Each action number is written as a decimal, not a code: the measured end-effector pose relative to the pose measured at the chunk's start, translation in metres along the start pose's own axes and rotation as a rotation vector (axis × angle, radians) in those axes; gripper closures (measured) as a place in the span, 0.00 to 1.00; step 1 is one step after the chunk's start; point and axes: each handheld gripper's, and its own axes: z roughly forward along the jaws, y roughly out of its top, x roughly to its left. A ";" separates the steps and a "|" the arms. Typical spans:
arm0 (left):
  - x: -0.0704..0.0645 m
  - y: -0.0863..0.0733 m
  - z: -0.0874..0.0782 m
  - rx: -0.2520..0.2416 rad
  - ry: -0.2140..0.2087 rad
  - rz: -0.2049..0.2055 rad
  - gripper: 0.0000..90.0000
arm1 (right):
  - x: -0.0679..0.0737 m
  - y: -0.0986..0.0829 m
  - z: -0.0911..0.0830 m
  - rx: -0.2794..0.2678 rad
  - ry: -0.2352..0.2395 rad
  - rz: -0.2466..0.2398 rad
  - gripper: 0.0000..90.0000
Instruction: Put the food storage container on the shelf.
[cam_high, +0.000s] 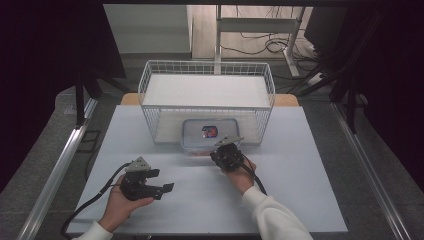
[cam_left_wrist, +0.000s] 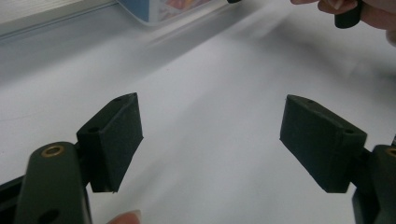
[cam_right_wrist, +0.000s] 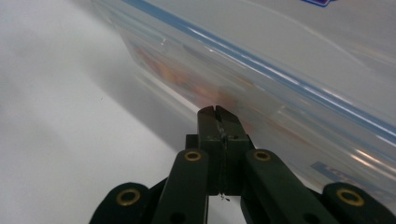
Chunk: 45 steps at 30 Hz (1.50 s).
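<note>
Container (cam_right_wrist: 280, 84), clear with a blue-edged lid, lies just ahead of the right gripper (cam_right_wrist: 215, 112), whose jaws are pressed together, empty, tips at its side wall. Pushing there could skid it across the bench (cam_high: 280, 195). Left gripper (cam_left_wrist: 210, 140) gapes wide, empty.

A pale grey table (cam_high: 300, 200) carries a white wire basket (cam_high: 207, 70) and, just before it, a clear lidded container (cam_high: 195, 131).
</note>
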 end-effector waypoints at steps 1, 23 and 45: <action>0.000 0.000 0.000 0.000 0.000 0.000 0.23 | 0.000 0.001 0.001 -0.001 -0.001 0.001 0.99; 0.003 -0.001 -0.001 0.001 -0.003 -0.008 0.23 | -0.018 0.026 0.029 -0.041 -0.046 0.073 0.99; 0.004 -0.001 0.000 0.008 -0.001 -0.006 0.23 | -0.028 0.043 0.046 -0.046 -0.056 0.132 0.99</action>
